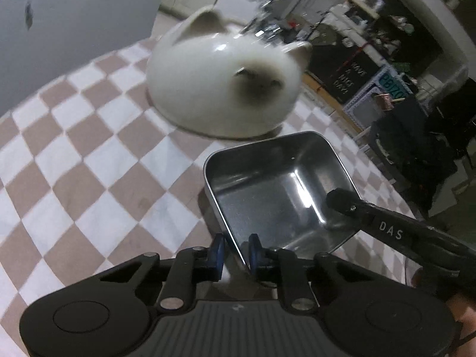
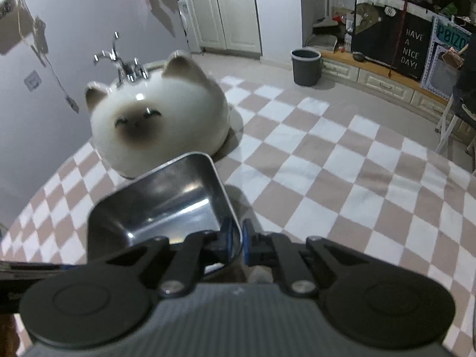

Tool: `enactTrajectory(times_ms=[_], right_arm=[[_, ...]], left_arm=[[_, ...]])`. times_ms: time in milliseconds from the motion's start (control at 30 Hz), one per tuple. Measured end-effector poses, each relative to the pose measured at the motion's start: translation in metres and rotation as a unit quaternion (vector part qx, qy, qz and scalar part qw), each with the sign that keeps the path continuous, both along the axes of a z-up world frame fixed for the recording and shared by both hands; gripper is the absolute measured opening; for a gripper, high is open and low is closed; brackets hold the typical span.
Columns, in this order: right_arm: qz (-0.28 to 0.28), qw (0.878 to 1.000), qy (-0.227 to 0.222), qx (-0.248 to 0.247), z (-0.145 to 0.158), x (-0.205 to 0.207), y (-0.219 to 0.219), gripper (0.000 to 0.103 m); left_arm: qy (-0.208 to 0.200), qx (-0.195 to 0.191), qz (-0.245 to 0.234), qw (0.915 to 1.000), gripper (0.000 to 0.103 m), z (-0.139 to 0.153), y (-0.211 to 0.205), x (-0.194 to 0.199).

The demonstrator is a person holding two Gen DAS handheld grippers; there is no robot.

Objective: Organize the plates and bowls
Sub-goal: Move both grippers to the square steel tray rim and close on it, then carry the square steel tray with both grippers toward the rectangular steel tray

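Gripping the near wall of a rectangular metal tray (image 1: 276, 196), the left tongs (image 1: 236, 253) have one blue pad (image 1: 218, 251) outside the rim and the other inside, drawn narrow onto the thin metal. The right tongs (image 2: 236, 239) pinch the same metal tray (image 2: 166, 205) on its right-hand wall, near a rounded corner, again with a pad on each side of the rim. In the left wrist view the right tool's black arm (image 1: 395, 232) crosses over the tray's right edge. The tray is tilted, its far rim higher than the gripped rims, and whether any part of it touches the checkered cloth (image 1: 89, 154) on the tabletop cannot be told.

Just beyond the tray's far rim sits a white cat-shaped ceramic bowl (image 2: 157, 122), upside down on the checkered cloth (image 2: 342, 160), ears and brown face showing; in the left view this cat bowl (image 1: 220, 83) is blurred. Shiny metal pieces (image 2: 125, 65) stand right behind it, close to the grey wall (image 2: 74, 23).

To the right of the bowl and tray the cloth lies open up to the tabletop's far edge. Past that edge, on the floor, stand a dark bin (image 2: 306, 67) and low cabinets (image 2: 383, 80).
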State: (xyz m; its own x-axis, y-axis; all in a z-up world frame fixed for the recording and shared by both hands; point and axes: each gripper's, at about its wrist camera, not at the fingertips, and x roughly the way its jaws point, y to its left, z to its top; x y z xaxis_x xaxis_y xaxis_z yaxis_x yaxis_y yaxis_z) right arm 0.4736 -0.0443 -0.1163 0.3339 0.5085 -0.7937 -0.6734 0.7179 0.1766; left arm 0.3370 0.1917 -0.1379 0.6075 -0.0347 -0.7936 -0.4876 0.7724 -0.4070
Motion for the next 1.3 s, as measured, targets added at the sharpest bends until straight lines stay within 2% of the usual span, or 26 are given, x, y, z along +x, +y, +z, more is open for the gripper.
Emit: enactTrajectory(times_ms=[67,267,533,667,800,933,1067,1300], right_arm=[[-0.003,1.0,-0.01,0.004,0.012,-0.006,-0.008,0.009],[-0.015,0.999,-0.025,0.012,0.042,-0.034,-0.042,0.008],[-0.053,0.997,-0.032,0.038,0.08,-0.082,-0.102,0.009],[-0.074,0.995,-0.041,0.047,0.099,-0.116,-0.139,0.009],[-0.121,0.99,-0.029,0.069,0.113,-0.146,-0.182,0.009],[-0.182,0.979,-0.005,0.091,0.119,-0.169,-0.225,0.01],[-0.222,0.971,-0.018,0.086,0.128,-0.201,-0.261,0.01],[-0.286,0.956,-0.009,0.066,0.121,-0.236,-0.312,0.01]], left_arm=[[-0.01,0.016,-0.01,0.9998,0.017,0.01,-0.005,-0.004],[-0.031,0.029,-0.036,0.9985,0.015,0.036,-0.022,-0.023],[-0.067,0.056,-0.093,0.9918,0.015,0.074,-0.064,-0.053],[-0.085,0.052,-0.118,0.988,0.015,0.09,-0.084,-0.068],[-0.098,0.031,-0.148,0.9836,0.015,0.099,-0.107,-0.08],[-0.111,0.022,-0.187,0.9758,0.015,0.105,-0.14,-0.09],[-0.117,0.019,-0.225,0.967,0.015,0.107,-0.173,-0.099],[-0.092,0.022,-0.291,0.952,0.015,0.091,-0.232,-0.115]])
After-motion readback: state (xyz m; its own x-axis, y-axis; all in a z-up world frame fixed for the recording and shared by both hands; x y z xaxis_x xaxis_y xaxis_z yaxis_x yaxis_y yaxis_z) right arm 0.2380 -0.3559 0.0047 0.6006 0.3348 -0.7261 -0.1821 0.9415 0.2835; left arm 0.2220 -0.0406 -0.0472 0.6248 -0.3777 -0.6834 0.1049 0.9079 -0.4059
